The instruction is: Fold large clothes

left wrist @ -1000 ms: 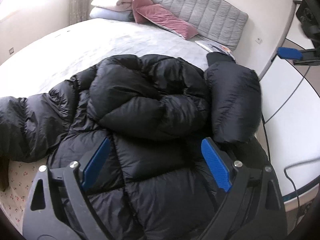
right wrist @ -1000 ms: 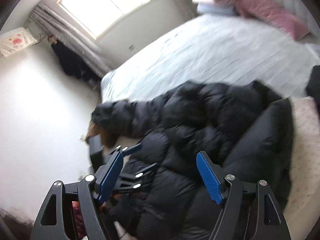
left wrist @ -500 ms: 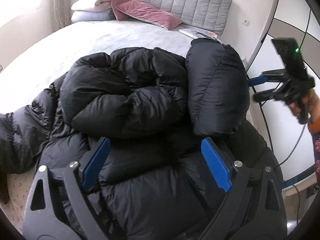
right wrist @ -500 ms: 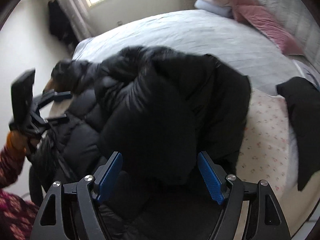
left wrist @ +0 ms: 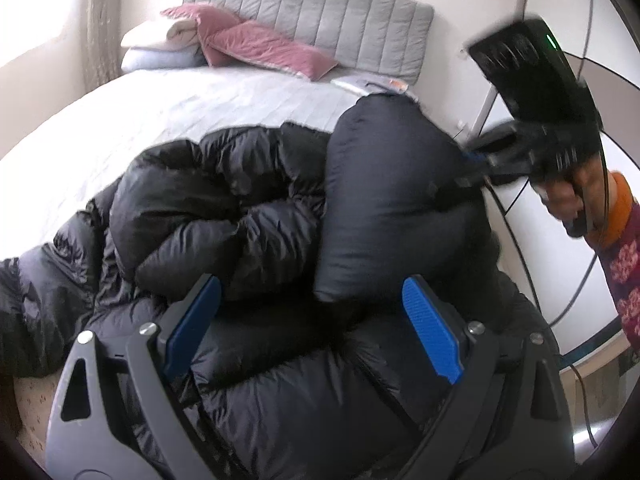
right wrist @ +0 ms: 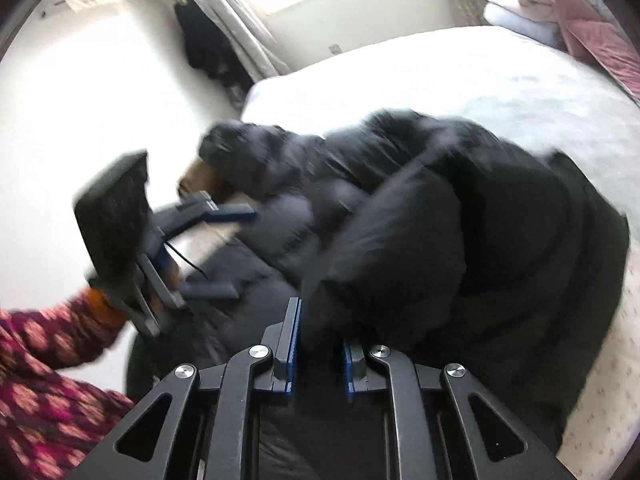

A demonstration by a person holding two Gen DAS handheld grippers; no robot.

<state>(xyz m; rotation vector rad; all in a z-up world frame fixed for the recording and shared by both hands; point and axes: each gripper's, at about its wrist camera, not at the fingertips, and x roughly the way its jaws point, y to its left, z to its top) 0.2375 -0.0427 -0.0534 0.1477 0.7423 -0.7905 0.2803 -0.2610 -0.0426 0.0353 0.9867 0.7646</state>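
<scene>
A big black puffer jacket (left wrist: 240, 208) (right wrist: 500, 240) lies bunched on the bed, with a smooth black flap (left wrist: 392, 200) folded over its right side. My left gripper (left wrist: 310, 292) (right wrist: 224, 252) hovers open just above the jacket's lower body, nothing between its blue pads. My right gripper (right wrist: 320, 328) (left wrist: 474, 164) is at the flap's right edge. Its jaws are closing and stand narrow, with black fabric of the flap pinched between them. A hand in a red patterned sleeve (left wrist: 624, 272) holds it.
The pale grey bedspread (left wrist: 200, 112) stretches behind the jacket to a grey headboard (left wrist: 320, 16), with pink and white pillows (left wrist: 240, 44) stacked there. A white wall and dangling cable (left wrist: 580, 288) lie to the right. A flowered sheet (right wrist: 600, 380) shows at the bed's near edge.
My right gripper dropped onto the smooth flap, and its jaws went from wide to nearly together on the fabric. The left gripper shifted a little over the jacket, still open.
</scene>
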